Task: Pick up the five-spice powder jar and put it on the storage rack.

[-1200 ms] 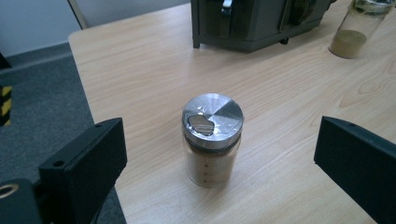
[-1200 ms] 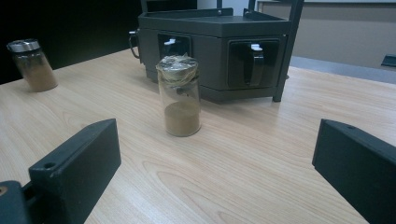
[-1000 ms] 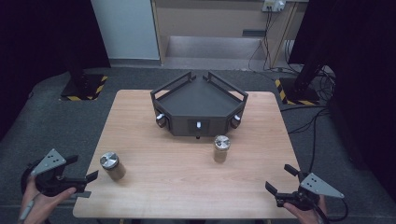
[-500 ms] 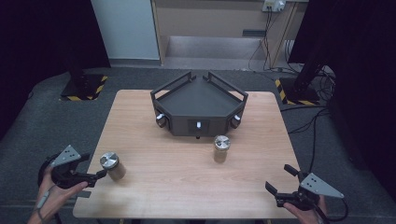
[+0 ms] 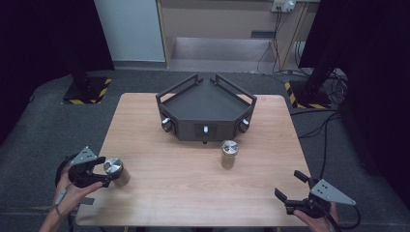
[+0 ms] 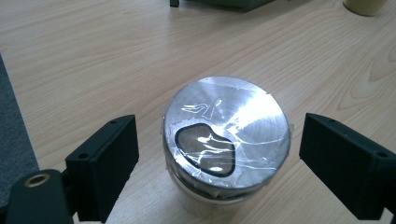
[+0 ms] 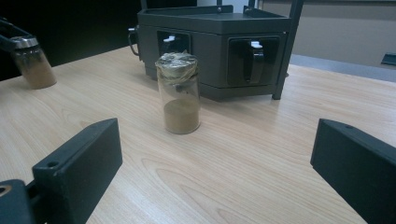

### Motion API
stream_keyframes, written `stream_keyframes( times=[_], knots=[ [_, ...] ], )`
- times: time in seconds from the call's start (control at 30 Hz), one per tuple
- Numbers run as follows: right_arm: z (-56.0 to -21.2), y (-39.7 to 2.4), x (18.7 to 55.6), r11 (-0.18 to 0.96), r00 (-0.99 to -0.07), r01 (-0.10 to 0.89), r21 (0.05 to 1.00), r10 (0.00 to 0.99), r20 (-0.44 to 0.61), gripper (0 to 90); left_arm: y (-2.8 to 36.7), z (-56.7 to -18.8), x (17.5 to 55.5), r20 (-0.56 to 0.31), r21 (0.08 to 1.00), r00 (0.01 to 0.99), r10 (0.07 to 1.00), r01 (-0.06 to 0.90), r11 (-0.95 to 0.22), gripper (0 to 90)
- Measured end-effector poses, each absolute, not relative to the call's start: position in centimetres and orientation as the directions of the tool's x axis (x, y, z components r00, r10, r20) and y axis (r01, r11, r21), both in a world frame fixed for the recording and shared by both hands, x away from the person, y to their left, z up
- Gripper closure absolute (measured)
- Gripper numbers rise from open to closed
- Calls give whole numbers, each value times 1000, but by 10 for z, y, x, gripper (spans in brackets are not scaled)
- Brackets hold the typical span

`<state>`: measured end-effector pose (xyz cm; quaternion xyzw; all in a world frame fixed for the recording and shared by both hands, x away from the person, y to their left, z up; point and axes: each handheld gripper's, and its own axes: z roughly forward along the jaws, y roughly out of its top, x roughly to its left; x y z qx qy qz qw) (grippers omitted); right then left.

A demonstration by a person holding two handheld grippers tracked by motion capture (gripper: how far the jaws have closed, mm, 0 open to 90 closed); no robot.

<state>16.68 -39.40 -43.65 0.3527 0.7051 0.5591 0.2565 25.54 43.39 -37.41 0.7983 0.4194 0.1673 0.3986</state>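
Tongs first: the left tongs (image 5: 99, 170) sit at the near left corner of the surface (image 5: 193, 188) with a jar between their jaws. Those jaws have just been closing, but in the left gripper view a gap shows on each side of the jar's lid, so the pads do not press on it and the left tongs (image 6: 219, 154) are open around it. The right tongs (image 5: 290, 193) hover off the near right corner, jaws spread wide with nothing between them; in the right gripper view they (image 7: 215, 163) frame bare wood.

Largest on the surface is the black angular device (image 5: 205, 108), standing toward the far side at the middle, with knobs on its front faces. Just in front of it, slightly right of centre, a second jar (image 5: 229, 153) stands upright, well apart from both tongs; the right gripper view shows this glass jar (image 7: 179, 92) partly filled with brown powder.

The jar (image 5: 115, 171) at the left tongs stands upright on the wood near the left edge. Its silver lid (image 6: 226, 130) is covered with clear tape.
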Motion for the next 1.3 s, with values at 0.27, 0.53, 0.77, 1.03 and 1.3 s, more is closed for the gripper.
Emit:
stream_keyframes(
  times=[0.27, 0.53, 0.77, 1.03, 1.3],
  knots=[
    [-436, -394, 167, 124, -617, 220, 968, 786, 39, 28, 435, -388, 255, -54, 811, 611, 790, 489, -323, 294],
    [-437, -394, 167, 123, -615, 218, 968, 787, 39, 28, 430, -384, 254, -25, 809, 608, 793, 479, -341, 337],
    [-437, -394, 167, 121, -614, 219, 968, 788, 40, 28, 426, -368, 260, -38, 819, 640, 768, 460, -343, 338],
    [-437, -394, 167, 123, -615, 220, 968, 788, 40, 30, 408, -326, 284, -49, 820, 734, 677, 417, -393, 338],
    [-437, -394, 167, 120, -615, 220, 968, 787, 42, 31, 367, -283, 313, -11, 821, 823, 568, 332, -465, 338]
  ],
)
